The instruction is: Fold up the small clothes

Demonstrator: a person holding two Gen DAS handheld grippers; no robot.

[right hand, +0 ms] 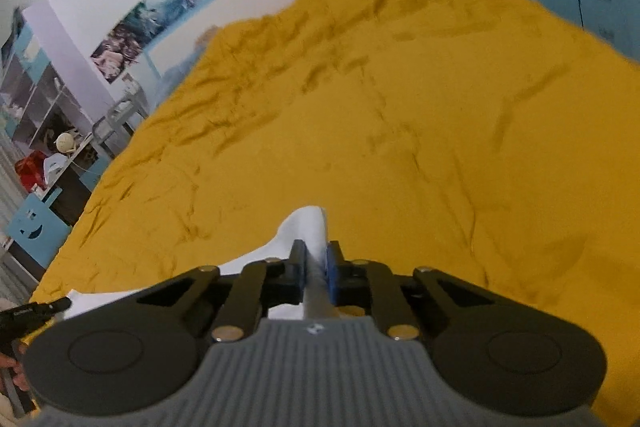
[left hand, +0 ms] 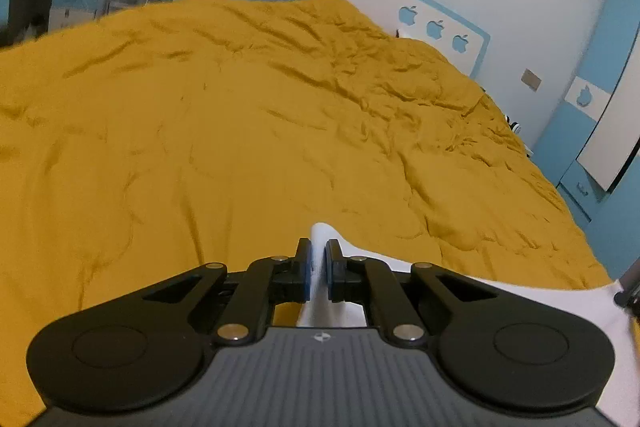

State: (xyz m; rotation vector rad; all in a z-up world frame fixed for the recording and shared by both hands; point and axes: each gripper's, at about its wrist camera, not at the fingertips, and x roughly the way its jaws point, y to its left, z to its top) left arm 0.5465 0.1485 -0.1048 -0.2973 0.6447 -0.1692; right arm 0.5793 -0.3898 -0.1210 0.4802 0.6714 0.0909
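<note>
Both grippers, left point(left hand: 318, 259) and right point(right hand: 316, 261), are clamped on corners of the white cloth point(left hand: 500, 293), stretched between them at six o'clock over the yellow bed point(left hand: 240, 127). Next (my guess): carry both corners across evenly.

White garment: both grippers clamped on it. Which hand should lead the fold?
Neither clearly. The left gripper and right gripper each pinch a corner of the white garment, stretched between them over the yellow bedspread. Marginally right: more cloth shows past its fingers.
</note>
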